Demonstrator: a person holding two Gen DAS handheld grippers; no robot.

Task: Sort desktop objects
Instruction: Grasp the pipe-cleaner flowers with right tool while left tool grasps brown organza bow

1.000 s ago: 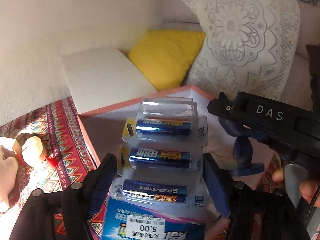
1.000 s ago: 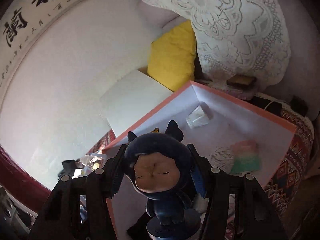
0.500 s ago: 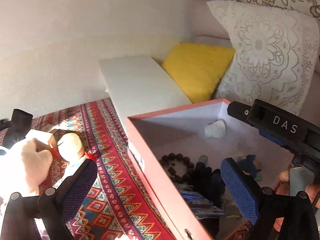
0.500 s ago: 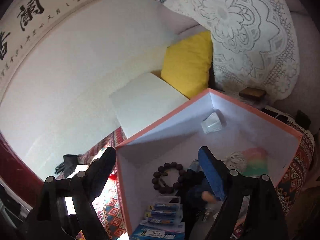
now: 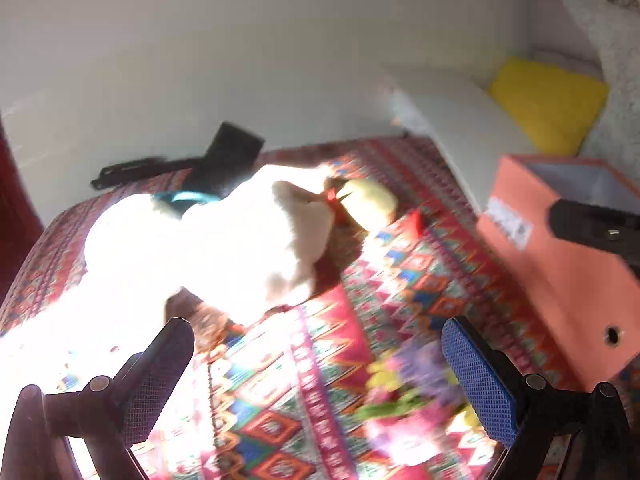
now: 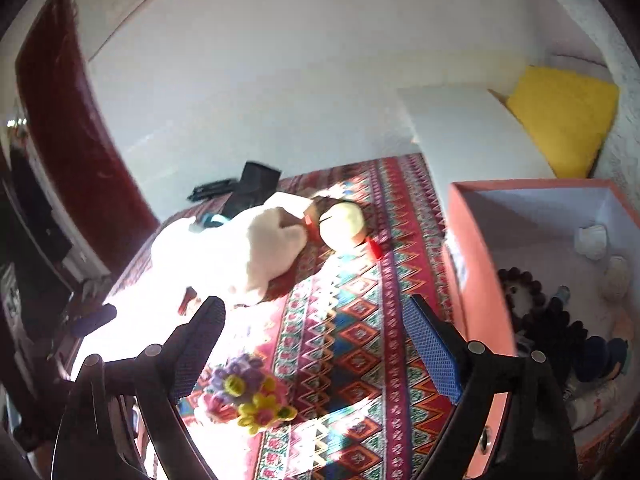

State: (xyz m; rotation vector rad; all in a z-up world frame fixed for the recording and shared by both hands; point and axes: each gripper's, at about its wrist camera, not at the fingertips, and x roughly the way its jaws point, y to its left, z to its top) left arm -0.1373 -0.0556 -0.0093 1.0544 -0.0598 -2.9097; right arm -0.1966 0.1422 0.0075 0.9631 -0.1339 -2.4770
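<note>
Both grippers, left (image 5: 316, 354) and right (image 6: 314, 334), jaws apart, empty, over counter (image 6: 360, 336); box (image 6: 476, 280) at right.

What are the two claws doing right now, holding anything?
Left gripper: open, holding nothing, above the patterned cloth.
Right gripper: open, holding nothing, above the same cloth.

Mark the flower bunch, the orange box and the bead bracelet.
flower bunch (image 6: 248, 394), right wrist view, on the yellow blooms.
orange box (image 6: 480, 280), right wrist view, on its near outer wall.
bead bracelet (image 6: 520, 280), right wrist view, on the dark beads inside the box.
</note>
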